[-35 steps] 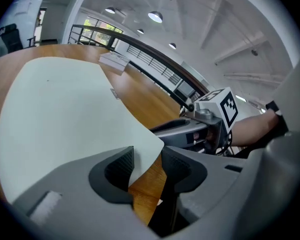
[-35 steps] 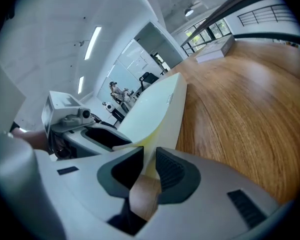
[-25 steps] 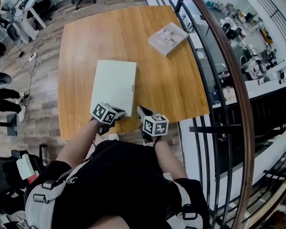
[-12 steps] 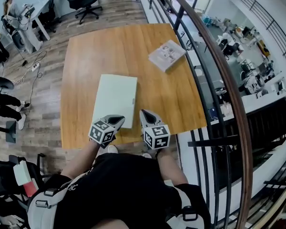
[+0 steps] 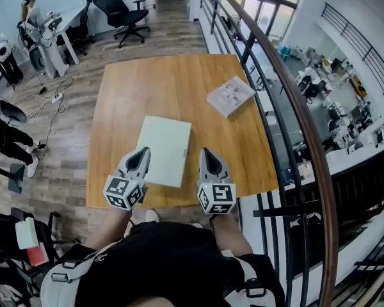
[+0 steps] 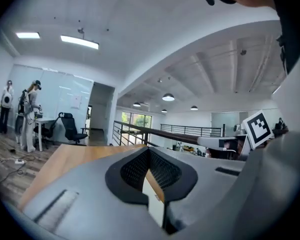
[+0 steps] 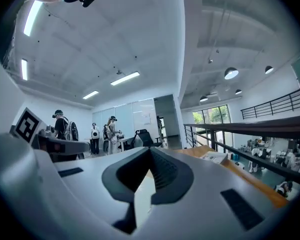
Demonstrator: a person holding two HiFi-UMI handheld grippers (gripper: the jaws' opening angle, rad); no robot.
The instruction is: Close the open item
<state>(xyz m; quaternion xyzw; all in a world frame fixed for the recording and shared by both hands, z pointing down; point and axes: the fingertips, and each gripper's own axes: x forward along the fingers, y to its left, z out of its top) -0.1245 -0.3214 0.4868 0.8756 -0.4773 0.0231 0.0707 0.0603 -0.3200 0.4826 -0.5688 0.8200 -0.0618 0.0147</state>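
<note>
A pale green laptop (image 5: pixel 165 141) lies flat with its lid down on the wooden table (image 5: pixel 179 82), near the front edge. My left gripper (image 5: pixel 143 151) hovers above its near left corner, jaws shut with nothing between them. To the right, my right gripper (image 5: pixel 207 152) is held beside the laptop's near right edge, also shut and empty. In the left gripper view the left gripper (image 6: pixel 149 150) points level across the table, and a strip of the laptop (image 6: pixel 152 194) shows below the pads. In the right gripper view the right gripper (image 7: pixel 150 150) also points level.
A thin booklet (image 5: pixel 230 96) lies at the table's far right. A dark railing (image 5: pixel 288 88) runs close along the table's right side. An office chair (image 5: pixel 125 11) and desks with people (image 5: pixel 32 8) stand beyond the far left corner.
Both grippers have lifted from the table's near edge and tipped from pointing down to pointing level. The laptop has stayed flat and closed in the same spot.
</note>
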